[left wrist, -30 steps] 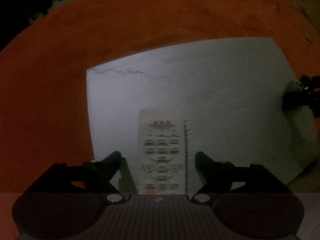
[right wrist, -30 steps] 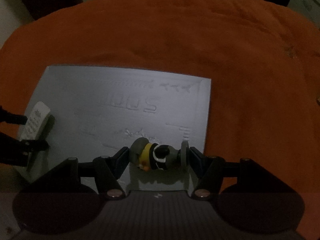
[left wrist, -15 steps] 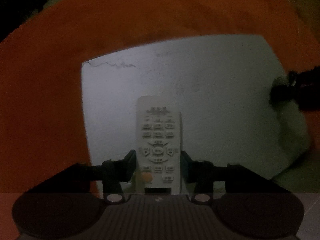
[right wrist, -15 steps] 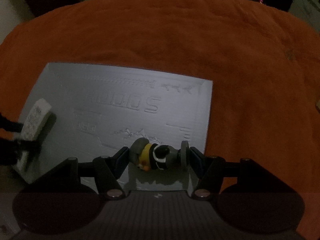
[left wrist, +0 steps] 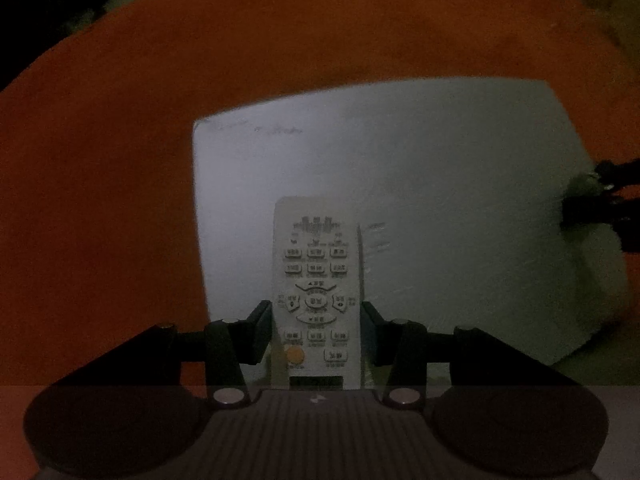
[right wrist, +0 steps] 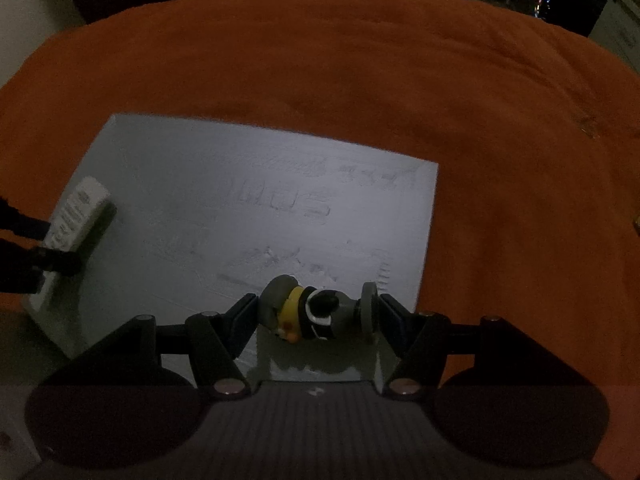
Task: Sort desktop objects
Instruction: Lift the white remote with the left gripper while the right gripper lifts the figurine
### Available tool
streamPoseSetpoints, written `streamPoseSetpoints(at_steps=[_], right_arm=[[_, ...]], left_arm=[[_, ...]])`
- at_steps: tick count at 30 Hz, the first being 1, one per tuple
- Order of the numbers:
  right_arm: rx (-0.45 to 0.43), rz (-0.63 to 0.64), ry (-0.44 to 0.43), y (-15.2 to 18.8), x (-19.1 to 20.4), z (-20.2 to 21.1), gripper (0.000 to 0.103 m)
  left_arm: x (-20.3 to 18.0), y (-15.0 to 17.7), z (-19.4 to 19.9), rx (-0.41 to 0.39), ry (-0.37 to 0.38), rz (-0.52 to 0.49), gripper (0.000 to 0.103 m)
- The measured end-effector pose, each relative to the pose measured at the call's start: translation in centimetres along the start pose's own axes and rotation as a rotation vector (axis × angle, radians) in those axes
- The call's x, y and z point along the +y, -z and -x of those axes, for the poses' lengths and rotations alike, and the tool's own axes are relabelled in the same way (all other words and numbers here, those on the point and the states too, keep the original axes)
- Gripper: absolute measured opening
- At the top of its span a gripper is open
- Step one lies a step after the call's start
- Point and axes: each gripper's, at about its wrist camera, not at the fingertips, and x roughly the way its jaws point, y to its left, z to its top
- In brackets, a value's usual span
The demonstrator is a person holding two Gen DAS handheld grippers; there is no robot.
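Observation:
My left gripper point(left wrist: 316, 316) is shut on a white remote control point(left wrist: 316, 280) and holds it above the white foam board point(left wrist: 440, 184). The remote also shows at the left edge of the right wrist view point(right wrist: 76, 212), raised off the board with its shadow beneath. My right gripper point(right wrist: 316, 312) is shut on a small grey, yellow and black toy figure point(right wrist: 308, 312) with a round base, lying sideways between the fingers over the board's point(right wrist: 240, 200) near right part. The right gripper also shows at the right edge of the left wrist view point(left wrist: 596, 204).
The foam board lies on an orange cloth point(right wrist: 400, 80) that covers the whole table. Embossed lettering marks the board. Dark floor and furniture lie beyond the table's far edge.
My left gripper closed on the remote and lifted it off the board. My right gripper, holding the toy, rose a little above the board.

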Motion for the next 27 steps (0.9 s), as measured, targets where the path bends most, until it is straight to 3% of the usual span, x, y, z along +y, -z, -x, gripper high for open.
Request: streamPoseSetpoints(at_steps=[4, 5, 7, 18, 27], right_arm=[[0.006, 0.010, 0.008, 0.0, 0.2, -0.2, 0.067], [0.006, 0.011, 0.008, 0.0, 0.2, -0.2, 0.067], [0.005, 0.007, 0.007, 0.0, 0.1, -0.2, 0.067], [0.002, 0.010, 0.002, -0.2, 0.3, 0.3, 0.067], [-0.049, 0.010, -0.059, -1.0, 1.0, 3.2, 0.067]], left_arm=[[-0.8, -0.5, -0.2, -0.012, -0.029, -0.026, 0.053], [-0.8, -0.6, -0.3, -0.013, -0.033, -0.031, 0.052], [-0.8, -0.2, -0.2, -0.017, -0.027, -0.036, 0.041], [0.6, 0.7, 0.6, -0.068, 0.002, -0.002, 0.040], [1.1, 0.2, 0.5, -0.093, 0.019, 0.043, 0.040]])
